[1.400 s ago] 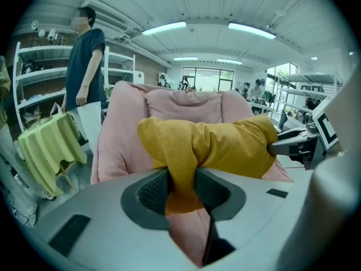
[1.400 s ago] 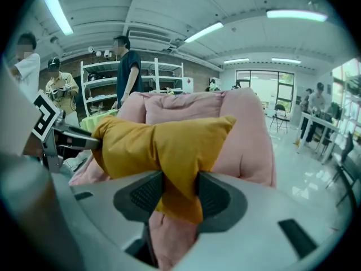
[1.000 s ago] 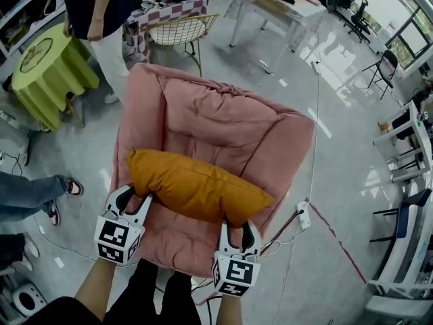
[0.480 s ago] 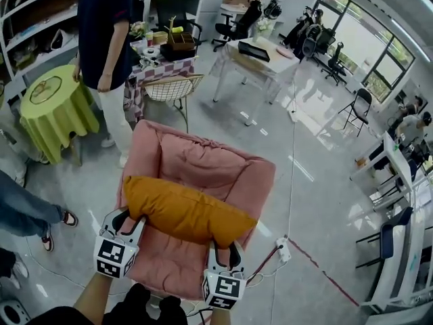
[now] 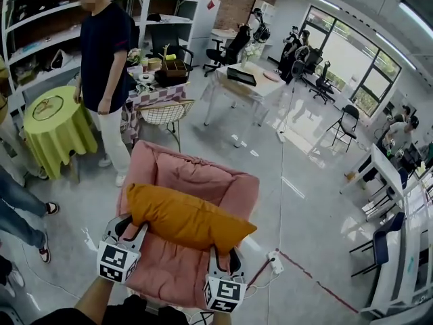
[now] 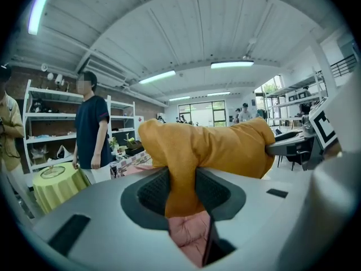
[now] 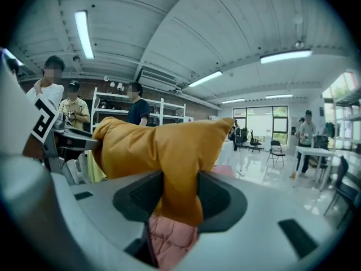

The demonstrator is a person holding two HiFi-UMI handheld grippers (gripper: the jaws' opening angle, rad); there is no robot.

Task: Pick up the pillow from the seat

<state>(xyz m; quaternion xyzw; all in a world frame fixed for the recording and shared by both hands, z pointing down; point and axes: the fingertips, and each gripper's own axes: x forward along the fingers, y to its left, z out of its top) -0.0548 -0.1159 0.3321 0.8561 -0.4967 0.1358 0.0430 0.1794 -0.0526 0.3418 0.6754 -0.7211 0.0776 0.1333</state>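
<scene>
A padded pink seat [image 5: 196, 175] stood on the glossy grey floor [image 5: 304, 229], its back toward a wire-backed chair [image 5: 166, 114]. A white power strip [image 5: 275, 263] lay on the floor just beside the seat. A pale cable [image 5: 280, 181] ran away from it across the room, and a red line [image 5: 318, 276] crossed the floor nearby. Farther off, a round worktop [image 5: 54, 131] draped in green cloth bore a round plate [image 5: 46, 107]. A checked-cloth worktop [image 5: 145, 93] was crowded with small items, and a white worktop [image 5: 260, 90] carried a dark flat object [image 5: 241, 76].

Green round table [image 5: 57, 133], wire chair [image 5: 164, 112], standing person [image 5: 105, 49]
</scene>
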